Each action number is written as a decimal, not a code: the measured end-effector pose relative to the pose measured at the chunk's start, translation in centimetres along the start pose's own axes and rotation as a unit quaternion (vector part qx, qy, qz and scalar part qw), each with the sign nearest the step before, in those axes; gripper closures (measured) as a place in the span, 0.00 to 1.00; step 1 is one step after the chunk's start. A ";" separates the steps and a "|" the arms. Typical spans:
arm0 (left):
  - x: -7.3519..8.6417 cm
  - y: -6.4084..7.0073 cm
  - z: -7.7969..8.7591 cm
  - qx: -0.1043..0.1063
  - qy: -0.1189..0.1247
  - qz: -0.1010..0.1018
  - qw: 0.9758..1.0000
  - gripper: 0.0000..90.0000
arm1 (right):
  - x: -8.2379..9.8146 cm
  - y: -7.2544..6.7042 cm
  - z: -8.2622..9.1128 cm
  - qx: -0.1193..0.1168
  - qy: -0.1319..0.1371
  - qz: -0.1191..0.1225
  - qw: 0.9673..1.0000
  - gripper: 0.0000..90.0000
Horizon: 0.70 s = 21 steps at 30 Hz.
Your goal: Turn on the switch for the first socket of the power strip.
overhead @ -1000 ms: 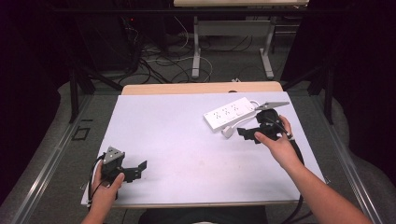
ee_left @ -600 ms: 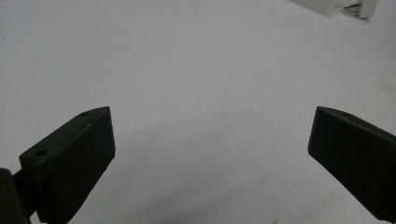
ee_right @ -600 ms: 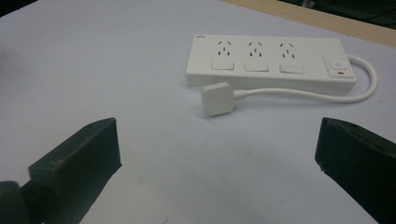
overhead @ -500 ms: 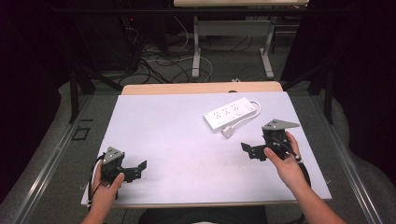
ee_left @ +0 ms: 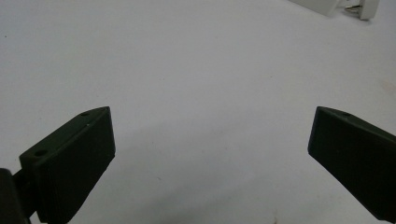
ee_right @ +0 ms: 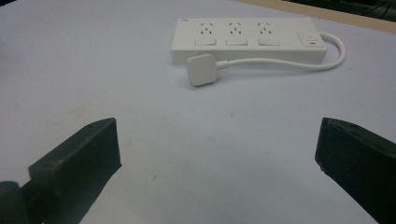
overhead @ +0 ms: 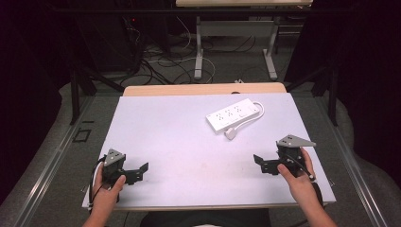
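1. Right now, right gripper is sitting lower right of the high view, jaws apart, empty, aiming at power strip upper centre on counter, likely lining up.
2. Left gripper is idling lower left, jaws apart, well clear.

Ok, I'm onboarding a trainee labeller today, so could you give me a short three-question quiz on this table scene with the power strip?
1. True or false: the right hand-held gripper is shut on the plug.
2. Multiple choice: where does the plug lie? A) pushed into a socket of the power strip; B) on the table just in front of the strip; C) between the jaws of the left hand-held gripper.
3. Fill in: the strip has ___ sockets in a row.

Key: 1 false, both grippers are open and hold nothing; 2 B; 3 three.
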State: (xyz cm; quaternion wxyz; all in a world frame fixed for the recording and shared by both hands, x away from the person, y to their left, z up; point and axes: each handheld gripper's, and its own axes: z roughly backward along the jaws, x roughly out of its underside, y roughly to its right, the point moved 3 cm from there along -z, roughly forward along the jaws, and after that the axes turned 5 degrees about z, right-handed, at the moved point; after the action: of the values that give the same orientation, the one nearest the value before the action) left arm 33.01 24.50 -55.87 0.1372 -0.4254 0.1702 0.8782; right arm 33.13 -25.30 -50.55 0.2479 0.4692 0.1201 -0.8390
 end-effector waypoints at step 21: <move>-0.1 0.0 0.0 0.002 0.006 -0.001 1.000 0.01 | 4.8 3.0 -1.2 0.034 -0.025 -0.017 0.999 0.00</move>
State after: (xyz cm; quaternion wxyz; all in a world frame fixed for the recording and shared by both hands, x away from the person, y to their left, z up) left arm 33.02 24.49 -55.79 0.1379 -0.4302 0.1729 0.8752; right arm 33.51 -28.81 -55.17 0.2204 0.4541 0.0928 -0.8583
